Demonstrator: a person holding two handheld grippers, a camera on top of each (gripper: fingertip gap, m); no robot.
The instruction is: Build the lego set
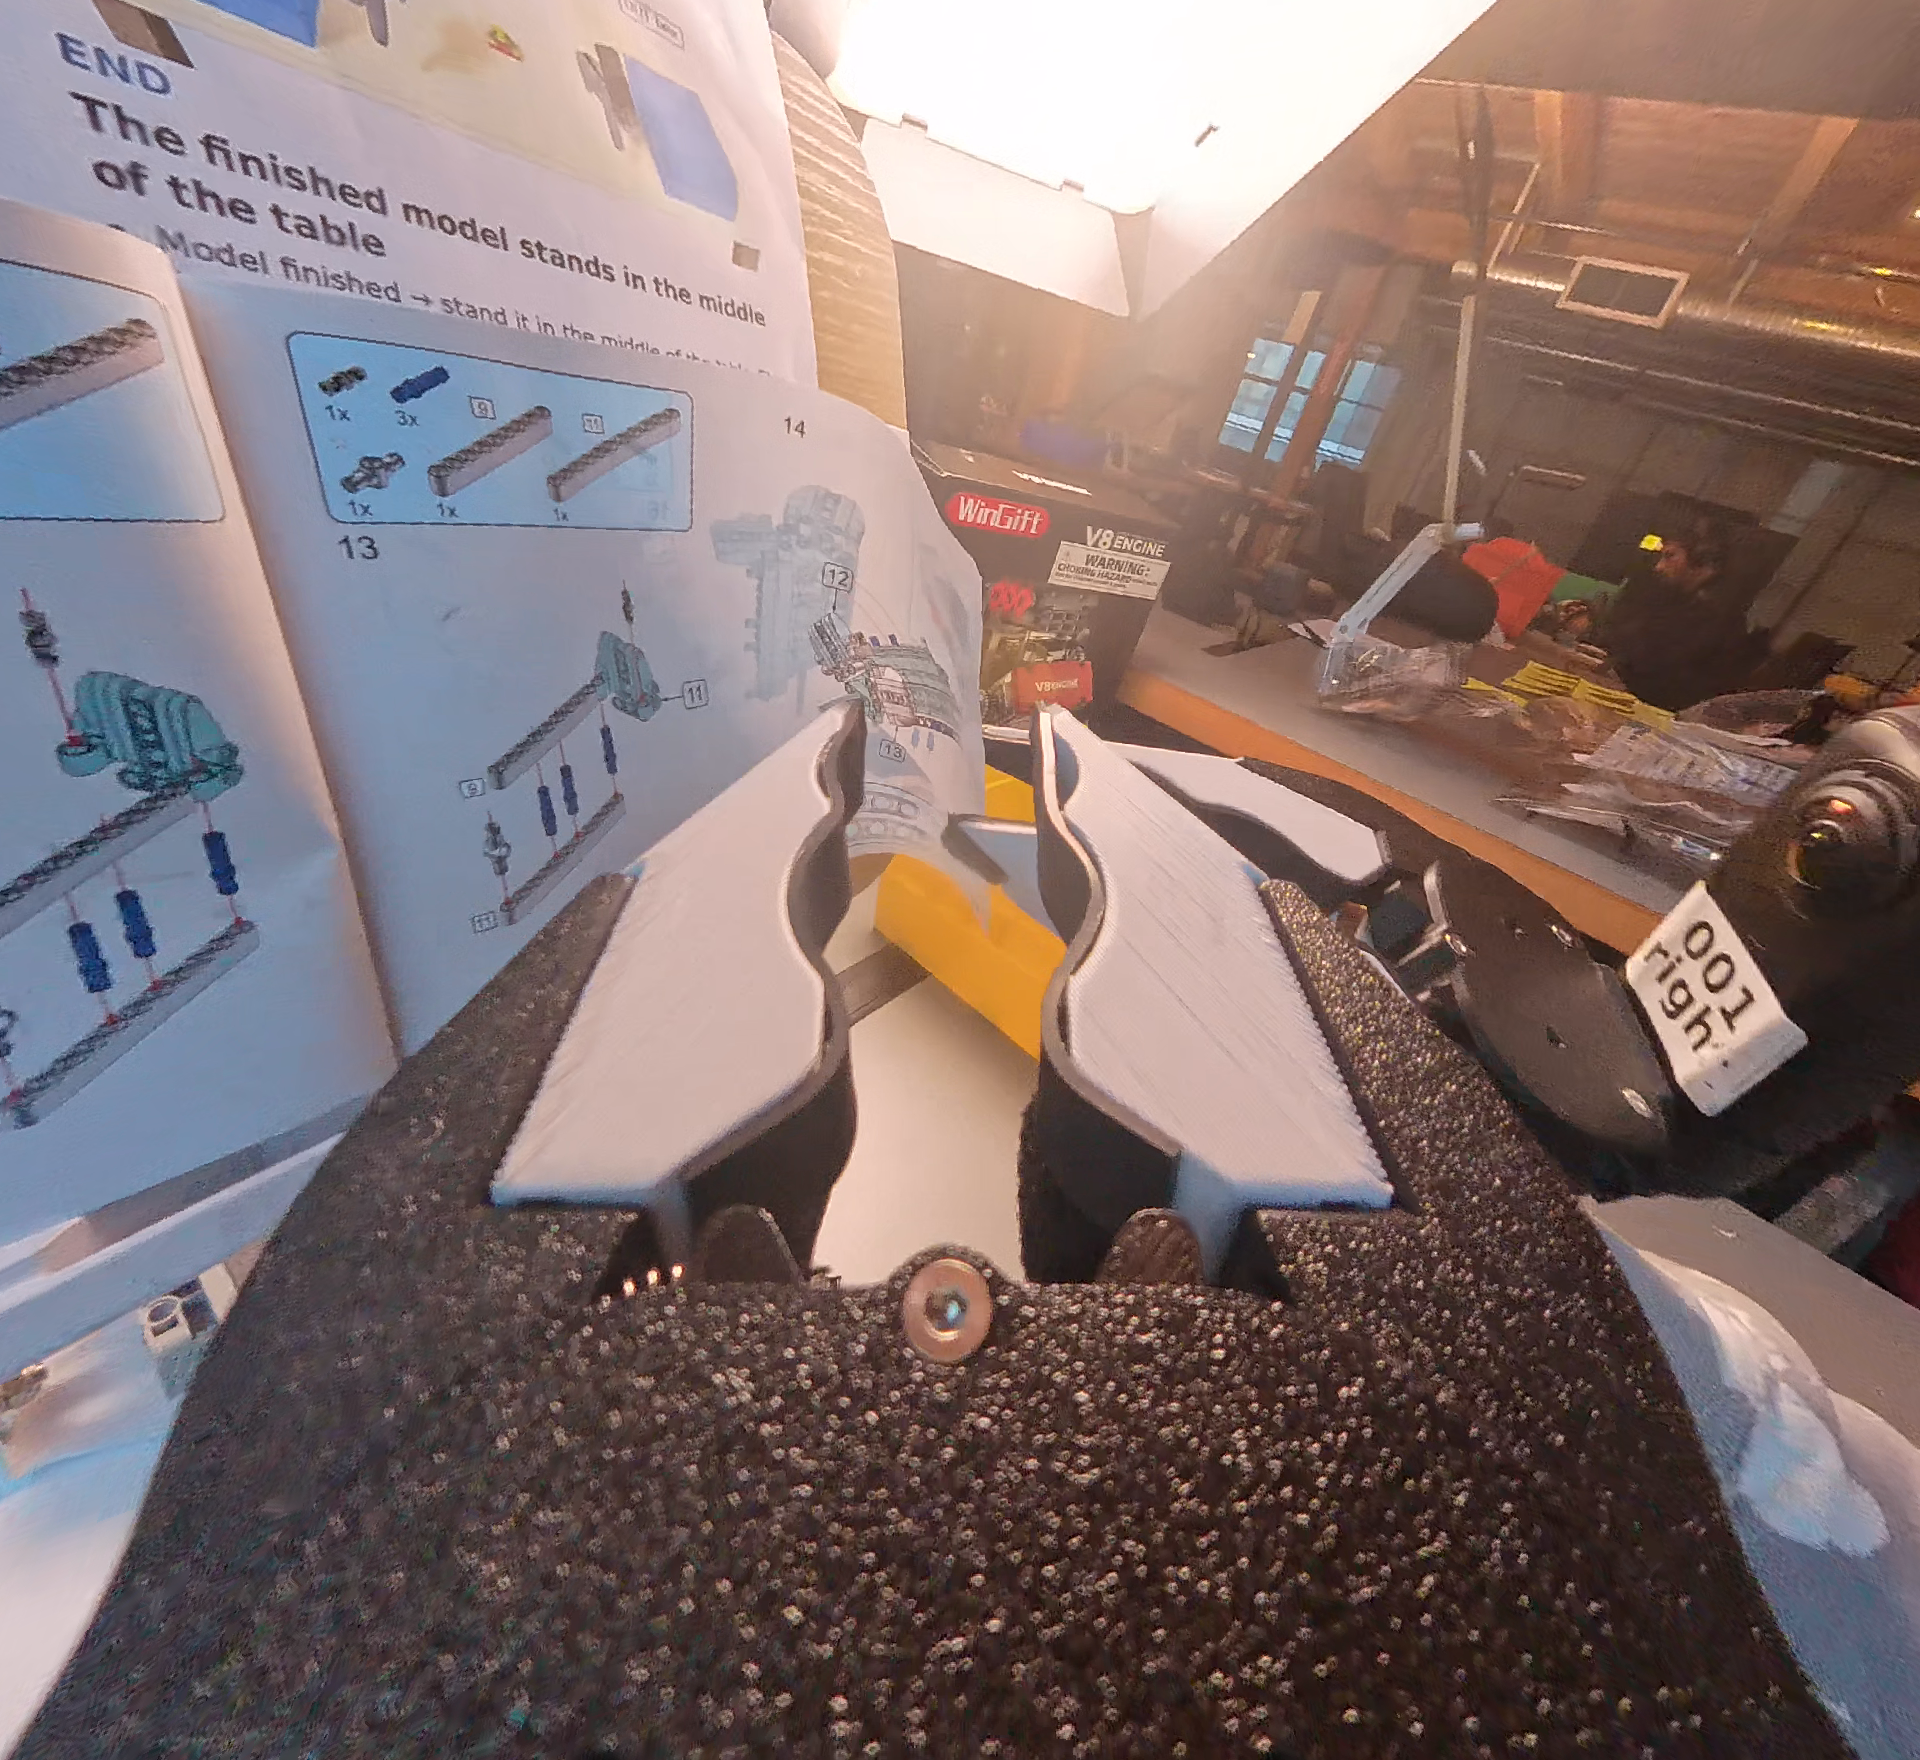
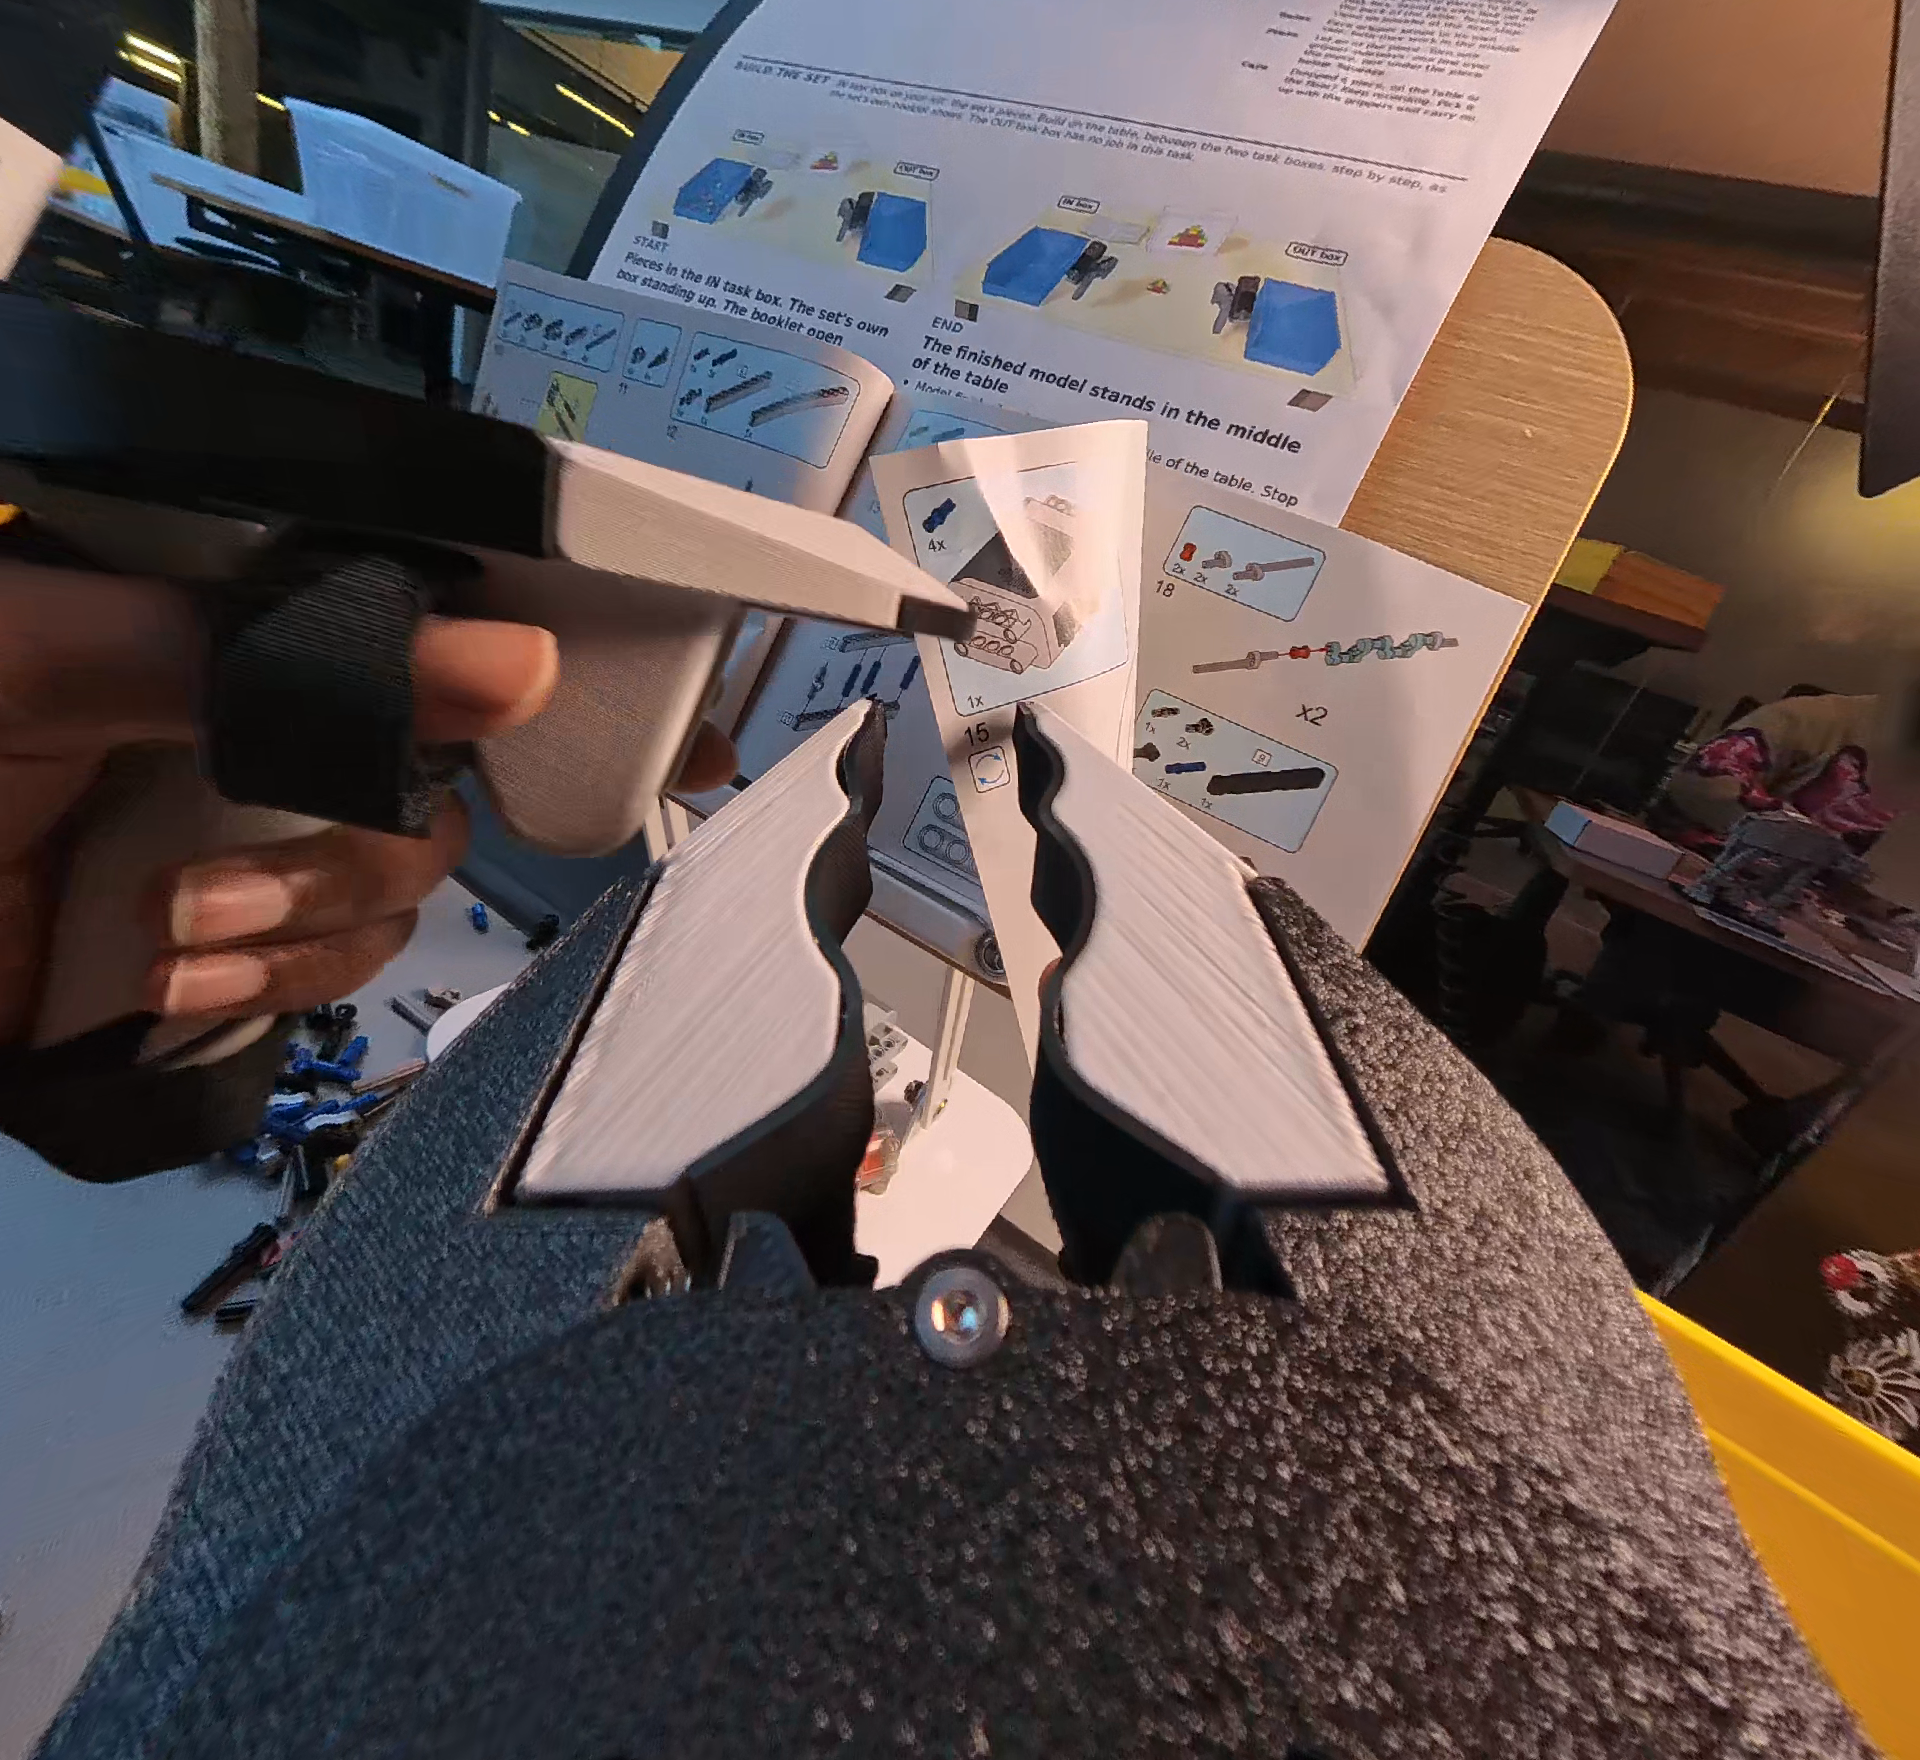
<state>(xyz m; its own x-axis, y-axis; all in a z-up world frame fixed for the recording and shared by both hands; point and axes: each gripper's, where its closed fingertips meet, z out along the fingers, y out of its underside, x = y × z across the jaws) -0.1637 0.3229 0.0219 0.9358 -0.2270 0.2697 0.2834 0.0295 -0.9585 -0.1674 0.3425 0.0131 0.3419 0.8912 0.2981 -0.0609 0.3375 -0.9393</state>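
Two hand-held grippers at a propped instruction booklet (image 2: 1049, 588).
Right hand-held gripper (image 2: 945, 718) and left hand-held gripper (image 1: 951, 723) both gape, gripping nothing; a lifted booklet page stands between the right one's tips, small building pieces (image 2: 312, 1097) on the tabletop (image 2: 104, 1347).

Left gripper (image 1: 951, 723) showing pale grey ribbed fingers (image 1: 686, 972) with black inner pads, on a speckled black body. Right gripper (image 2: 945, 713) looking the same: grey striated fingers (image 2: 1195, 1014), black edging, pebbled black housing. Booklet (image 2: 1340, 671) showing white pages with light-blue panels, blue, black and teal parts drawn. Sheet (image 2: 1143, 152) behind showing white with blue boxes on tan. Bin (image 2: 1808, 1544) showing yellow. Board (image 2: 1486, 422) showing light wood grain. Loose pieces (image 2: 312, 1097) showing blue and black.
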